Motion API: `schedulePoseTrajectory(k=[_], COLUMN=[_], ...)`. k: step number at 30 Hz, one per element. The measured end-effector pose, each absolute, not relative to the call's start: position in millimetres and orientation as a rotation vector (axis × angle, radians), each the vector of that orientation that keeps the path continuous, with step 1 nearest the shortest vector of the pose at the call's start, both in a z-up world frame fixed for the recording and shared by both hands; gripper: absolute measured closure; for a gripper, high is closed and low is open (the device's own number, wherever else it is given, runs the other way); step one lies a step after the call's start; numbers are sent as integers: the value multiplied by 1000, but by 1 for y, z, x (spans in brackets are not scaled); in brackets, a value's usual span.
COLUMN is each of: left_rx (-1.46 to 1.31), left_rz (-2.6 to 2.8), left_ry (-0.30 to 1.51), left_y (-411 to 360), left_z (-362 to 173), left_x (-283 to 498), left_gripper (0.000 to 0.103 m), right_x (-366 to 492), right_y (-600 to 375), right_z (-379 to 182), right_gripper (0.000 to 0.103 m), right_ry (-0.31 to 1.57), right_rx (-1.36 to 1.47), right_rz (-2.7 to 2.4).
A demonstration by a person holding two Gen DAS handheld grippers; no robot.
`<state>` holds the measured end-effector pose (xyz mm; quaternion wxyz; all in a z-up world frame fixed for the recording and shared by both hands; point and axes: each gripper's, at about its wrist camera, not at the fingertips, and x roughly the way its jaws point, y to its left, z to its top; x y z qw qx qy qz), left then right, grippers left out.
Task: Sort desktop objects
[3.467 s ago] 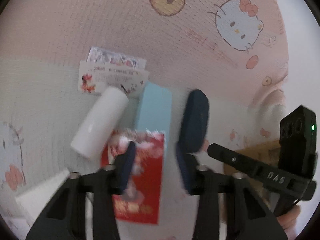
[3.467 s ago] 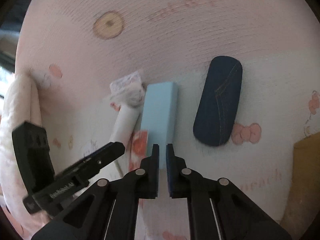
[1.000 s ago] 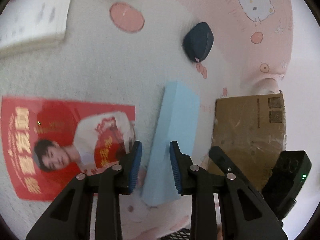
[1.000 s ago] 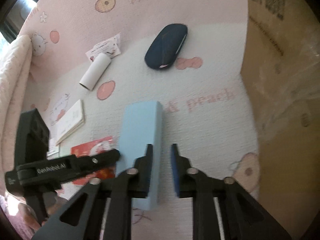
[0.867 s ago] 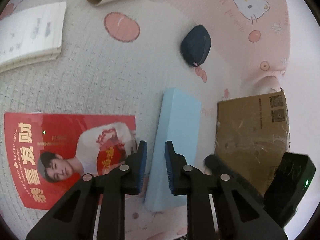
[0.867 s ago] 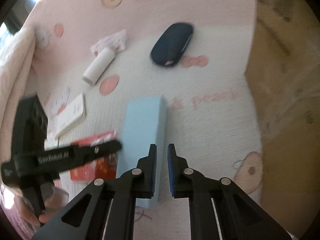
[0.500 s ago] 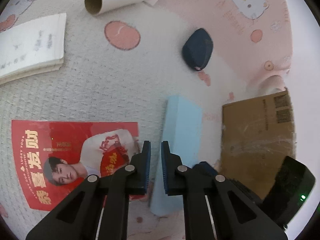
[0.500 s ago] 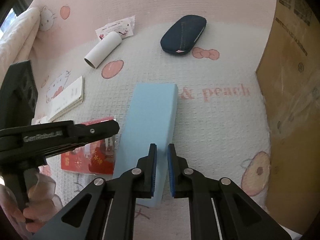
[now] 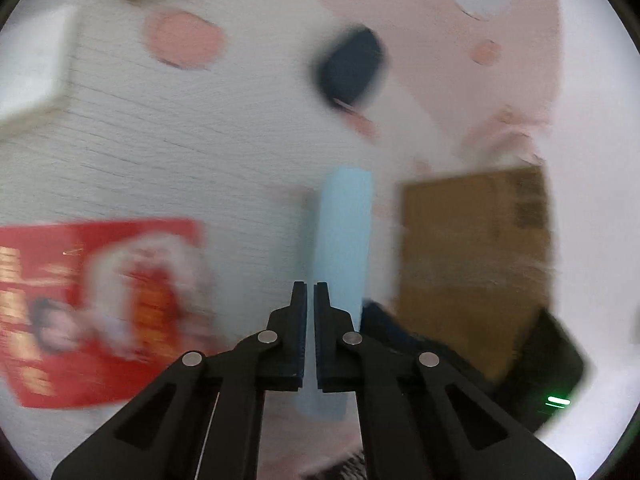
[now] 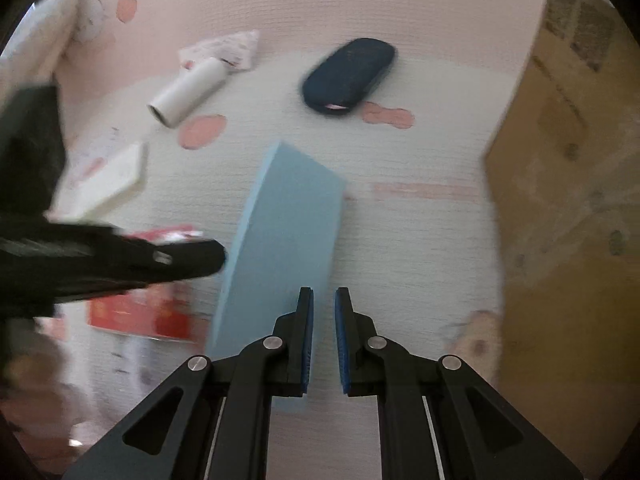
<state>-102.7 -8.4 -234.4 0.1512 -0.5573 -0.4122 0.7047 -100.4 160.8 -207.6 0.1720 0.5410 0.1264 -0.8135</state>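
Observation:
A long light blue box (image 10: 288, 232) lies on the Hello Kitty blanket and also shows in the blurred left wrist view (image 9: 344, 240). My left gripper (image 9: 310, 292) is shut with nothing between its pads. Its tip sits over the box's near left edge. From the right wrist view, the left gripper (image 10: 212, 258) reaches in at the box's left long side; I cannot tell whether it touches. My right gripper (image 10: 323, 296) hovers over the box's near right corner. Only a narrow slit shows between its pads, and it holds nothing.
A brown cardboard box (image 10: 568, 208) stands on the right. A dark blue glasses case (image 10: 348, 76), a white tube (image 10: 186, 92) and printed slips lie farther back. A white notebook (image 10: 108, 180) and a red flyer (image 9: 100, 304) lie to the left.
The left jaws, apart around the blue box's left edge a second ago, have come together. Both views have tilted and blurred. The box stays where it was.

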Motion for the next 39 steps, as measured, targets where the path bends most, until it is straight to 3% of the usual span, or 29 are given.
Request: schedulePoseTrajectory(k=[6, 8, 10, 12, 13, 15, 22, 34, 39], left_rx=[-1569, -1564, -1565, -1572, -1572, -1567, -1565, -1611, -1585], left_rz=[2036, 2080, 2101, 2098, 2091, 2049, 2036, 2021, 2017], left_ry=[-987, -1000, -1036, -1095, -1137, -1195, -1060, -1229, -1152], left_y=[35, 32, 27, 21, 18, 16, 43, 23, 34], left_z=[-219, -219, -223, -228, -231, -237, -234, -254, -248], left_x=[-112, -110, -109, -110, -110, -112, -126, -128, -131], left_gripper=[101, 98, 93, 83, 77, 75, 74, 71, 63], right_x=[-107, -106, -103, -99, -97, -93, -91, -105, -106], right_y=[196, 200, 198, 193, 190, 186, 180, 193, 191], right_z=[-192, -182, -177, -175, -174, -171, -147, -191, -201], right_gripper=[93, 84, 62, 58, 58, 58, 54, 53, 45], right_ry=[276, 292, 302, 348, 371, 413, 432, 322, 341], right_rx=[1609, 1583, 1559, 1539, 1528, 1504, 1407, 1583, 1595], right_rz=[-2400, -2426, -2422, -2420, -2419, -2419, -2451, -2406, -2376])
